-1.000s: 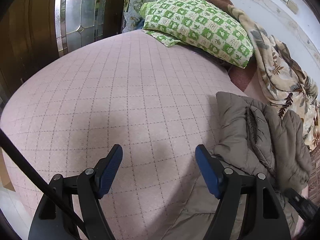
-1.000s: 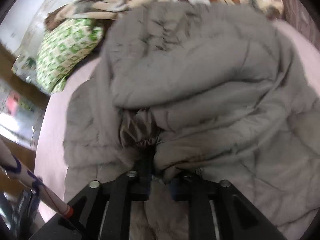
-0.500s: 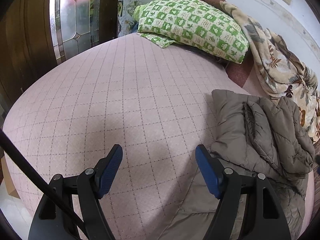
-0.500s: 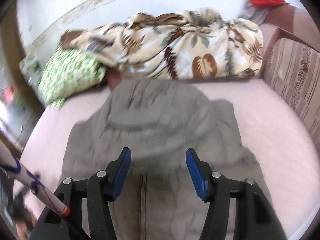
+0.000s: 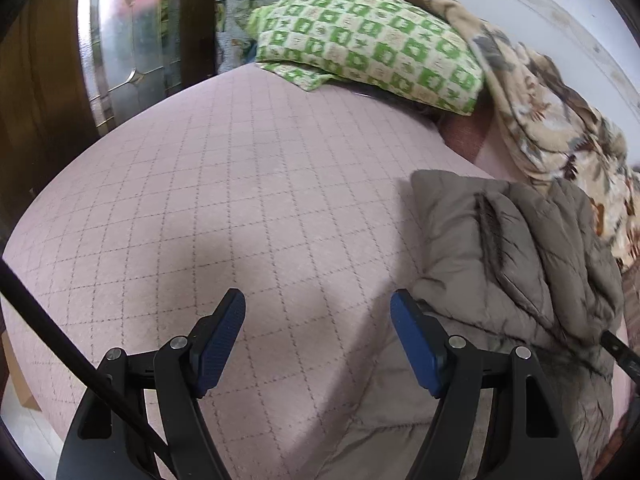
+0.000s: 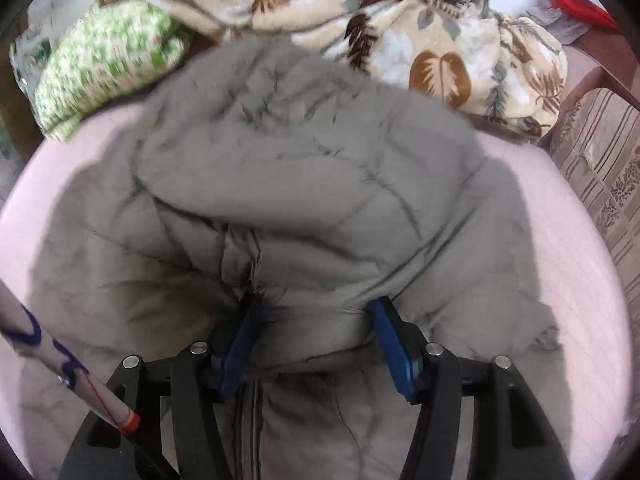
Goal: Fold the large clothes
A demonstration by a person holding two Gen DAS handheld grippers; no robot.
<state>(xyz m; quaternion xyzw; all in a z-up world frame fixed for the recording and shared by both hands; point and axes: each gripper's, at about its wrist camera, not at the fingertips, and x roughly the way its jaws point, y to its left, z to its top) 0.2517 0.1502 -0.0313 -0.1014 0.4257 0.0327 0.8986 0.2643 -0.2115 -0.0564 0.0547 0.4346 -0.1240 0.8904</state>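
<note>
A grey-brown puffer jacket (image 6: 312,184) lies bunched on the pink quilted bed (image 5: 224,200). In the left wrist view the jacket (image 5: 516,256) fills the right side, folded over itself. My left gripper (image 5: 318,320) is open and empty above the bare bed, its right finger at the jacket's edge. My right gripper (image 6: 316,328) is open, its blue pads on either side of a fold of the jacket near the zipper (image 6: 248,420); the jaws are wide and do not pinch the cloth.
A green checked pillow (image 5: 368,36) and a leaf-print blanket (image 6: 420,32) lie along the wall at the head of the bed. A wooden door with glass (image 5: 120,32) stands at the left. A striped sofa arm (image 6: 600,168) is at the right.
My right gripper let go of the jacket fold, opened and pulled back, then came down low over the jacket again. The left gripper stayed open and shifted only slightly.
</note>
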